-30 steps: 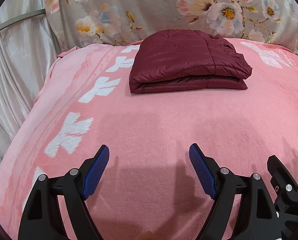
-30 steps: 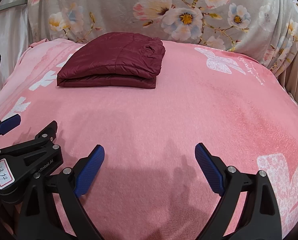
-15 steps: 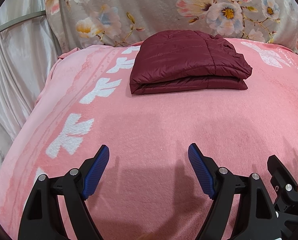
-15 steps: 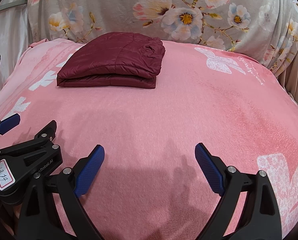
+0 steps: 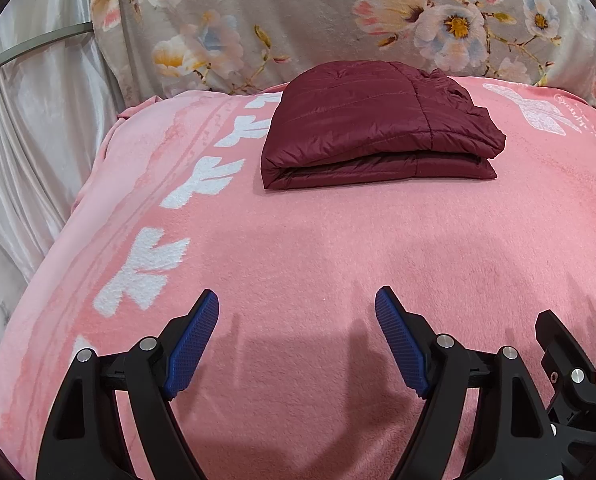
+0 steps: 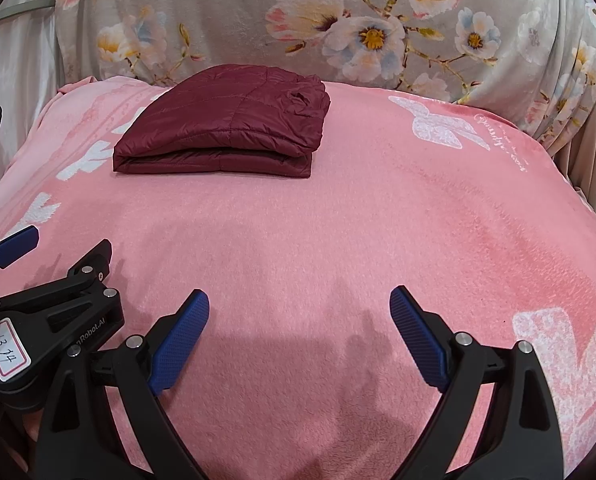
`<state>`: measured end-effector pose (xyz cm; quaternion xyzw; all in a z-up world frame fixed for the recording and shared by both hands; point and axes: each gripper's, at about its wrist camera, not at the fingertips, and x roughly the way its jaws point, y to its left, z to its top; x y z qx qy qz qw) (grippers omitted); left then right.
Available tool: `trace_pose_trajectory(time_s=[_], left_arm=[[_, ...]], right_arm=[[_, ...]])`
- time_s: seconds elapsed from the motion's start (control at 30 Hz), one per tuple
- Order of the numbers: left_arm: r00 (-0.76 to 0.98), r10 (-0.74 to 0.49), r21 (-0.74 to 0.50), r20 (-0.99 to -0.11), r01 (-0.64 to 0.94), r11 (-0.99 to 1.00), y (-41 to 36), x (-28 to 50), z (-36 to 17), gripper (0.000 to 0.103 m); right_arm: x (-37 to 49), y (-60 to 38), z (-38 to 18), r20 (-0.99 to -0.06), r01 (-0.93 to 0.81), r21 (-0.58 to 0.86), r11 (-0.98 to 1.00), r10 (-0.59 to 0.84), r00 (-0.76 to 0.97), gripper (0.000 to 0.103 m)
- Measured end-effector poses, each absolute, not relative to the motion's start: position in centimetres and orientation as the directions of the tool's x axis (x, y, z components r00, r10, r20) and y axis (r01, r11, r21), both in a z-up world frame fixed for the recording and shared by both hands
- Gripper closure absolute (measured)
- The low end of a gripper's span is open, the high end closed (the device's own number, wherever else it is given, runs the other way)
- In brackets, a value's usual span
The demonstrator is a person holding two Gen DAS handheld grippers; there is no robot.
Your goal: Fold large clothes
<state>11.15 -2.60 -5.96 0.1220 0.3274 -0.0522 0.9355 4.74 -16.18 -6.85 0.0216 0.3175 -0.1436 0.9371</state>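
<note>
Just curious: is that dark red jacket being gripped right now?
No, the folded maroon puffer jacket lies alone on the pink blanket, beyond both open hand-held grippers.

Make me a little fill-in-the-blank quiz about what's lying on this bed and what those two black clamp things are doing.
1. The folded jacket is dark ____ in colour.
2. It rests on a ____ blanket with white patterns.
3. The left gripper and right gripper both have jaws that are ____, with nothing between them.
4. The cloth behind the jacket is printed with ____.

Missing words: red; pink; open; flowers
</note>
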Motion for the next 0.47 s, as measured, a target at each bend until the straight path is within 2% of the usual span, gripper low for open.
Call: trace_pose_trajectory(time_s=[0.47], left_arm=[[0.779,-0.021,0.193,-0.626,0.181,0.964,-2.11,11.4,-5.82,0.028]], right_arm=[[4.72,-16.13,-6.75,-0.6,0.285,-0.053,0.957,-0.259,0.757,0.014]])
